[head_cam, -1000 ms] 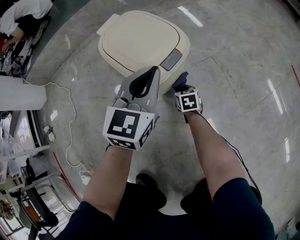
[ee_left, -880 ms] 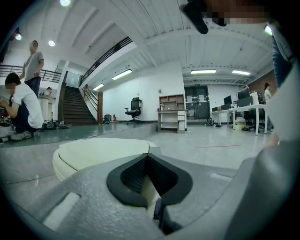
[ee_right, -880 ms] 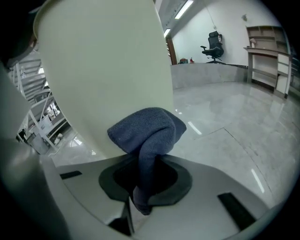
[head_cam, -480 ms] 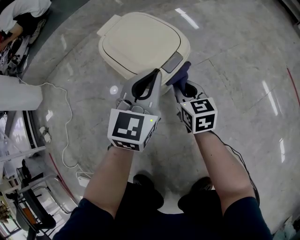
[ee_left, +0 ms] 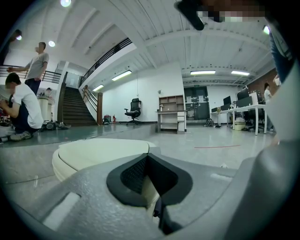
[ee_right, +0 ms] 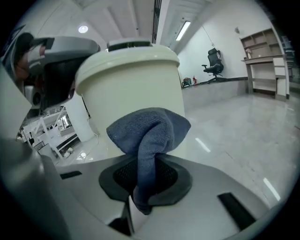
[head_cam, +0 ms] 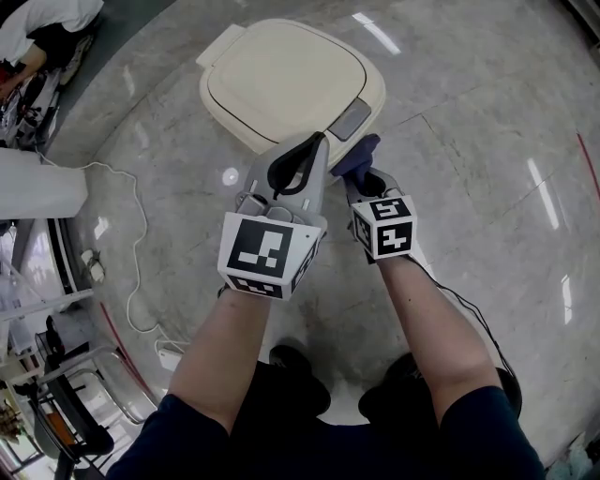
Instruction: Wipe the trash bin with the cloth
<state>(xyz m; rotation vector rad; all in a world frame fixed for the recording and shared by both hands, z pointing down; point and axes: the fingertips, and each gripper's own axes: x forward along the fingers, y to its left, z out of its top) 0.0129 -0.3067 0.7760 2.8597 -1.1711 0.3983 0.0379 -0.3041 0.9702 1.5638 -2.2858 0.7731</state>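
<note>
A cream trash bin [head_cam: 291, 80] with a closed lid and a grey pedal tab stands on the marble floor; it shows as well in the left gripper view [ee_left: 101, 152] and the right gripper view [ee_right: 133, 89]. My right gripper [head_cam: 364, 173] is shut on a dark blue cloth [head_cam: 359, 156], held just off the bin's near right side; the cloth [ee_right: 149, 136] bulges out in front of the jaws. My left gripper [head_cam: 305, 155] is shut with nothing in it, its tip at the bin's near edge.
A white cable [head_cam: 136, 262] trails over the floor at the left. A seated person [head_cam: 42, 28] and gear sit at the top left corner. Racks [head_cam: 66, 412] stand at the bottom left. The person's shoes [head_cam: 300, 375] are right below the grippers.
My right gripper rose from low beside the bin and brought the cloth up against the bin's near right side. The left gripper barely shifted.
</note>
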